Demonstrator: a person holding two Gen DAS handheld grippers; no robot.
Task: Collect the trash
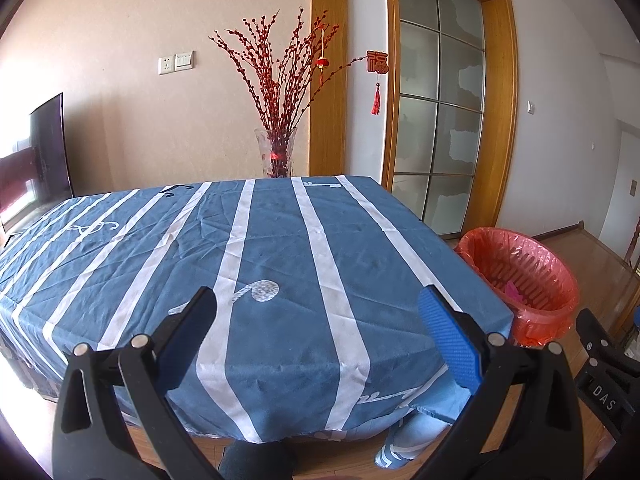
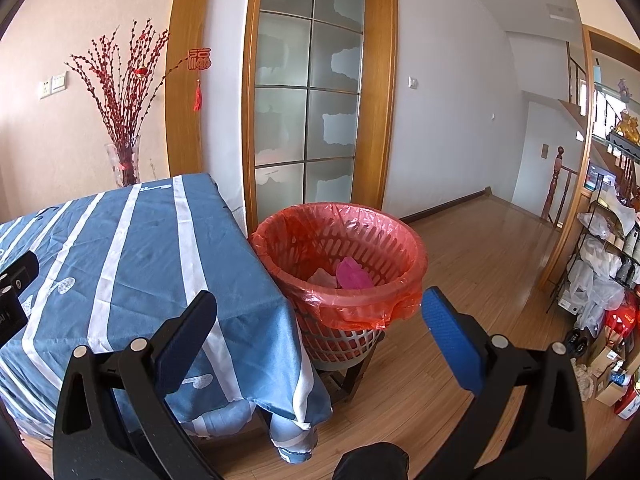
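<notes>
A slotted waste basket [image 2: 340, 264] lined with a red plastic bag stands on a low stand off the table's right side; it also shows at the right of the left wrist view as the basket [image 1: 520, 284]. Inside lie a pink scrap [image 2: 352, 274] and a pale crumpled piece [image 2: 322, 278]. My left gripper [image 1: 318, 312] is open above the near edge of the blue striped tablecloth [image 1: 280, 248], nothing between its fingers. My right gripper [image 2: 320, 316] is open too, hovering in front of the basket and the table's corner, holding nothing.
A glass vase of red branches [image 1: 276, 152] stands behind the table's far edge. A dark screen [image 1: 48, 148] sits at the far left. A frosted glass door [image 2: 308, 92] is behind the basket. Cluttered shelves with bags and boxes [image 2: 604, 272] line the right wall. Wooden floor [image 2: 480, 272] lies beyond the basket.
</notes>
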